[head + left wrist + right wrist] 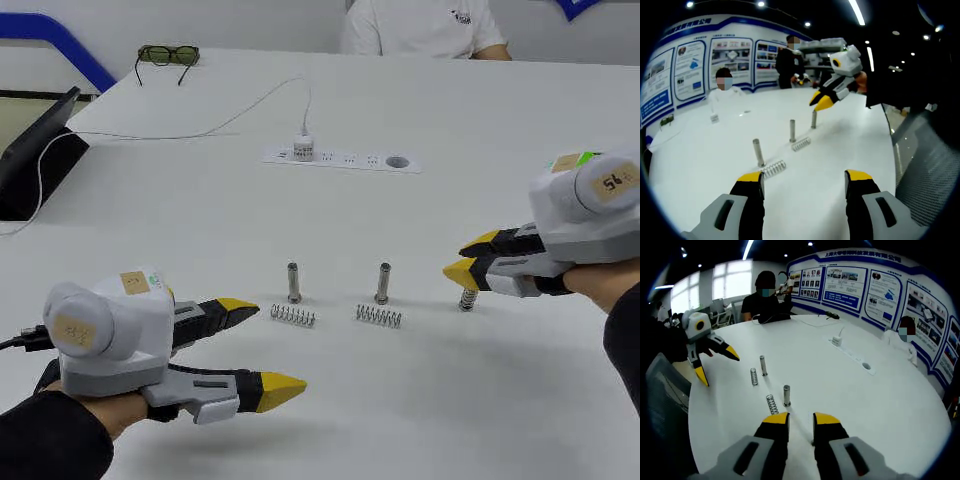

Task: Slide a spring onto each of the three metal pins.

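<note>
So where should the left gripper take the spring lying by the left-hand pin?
Across its coils at mid-length, from the near side, I'd say. The spring lies flat in front of the upright pin, so that approach keeps both ends free and the open left gripper clear of the pin.

large white counter (450,420), rounded edge. white power strip (340,159) lying flat toward far edge, cable (200,133) trailing toward left edge. walls hung with blue-framed info panels (865,285). bright windows (730,277) beyond. dark ceiling, strip lights (858,11), spot lamps (760,4). dark mesh surface (925,165) beside counter edge.
</note>
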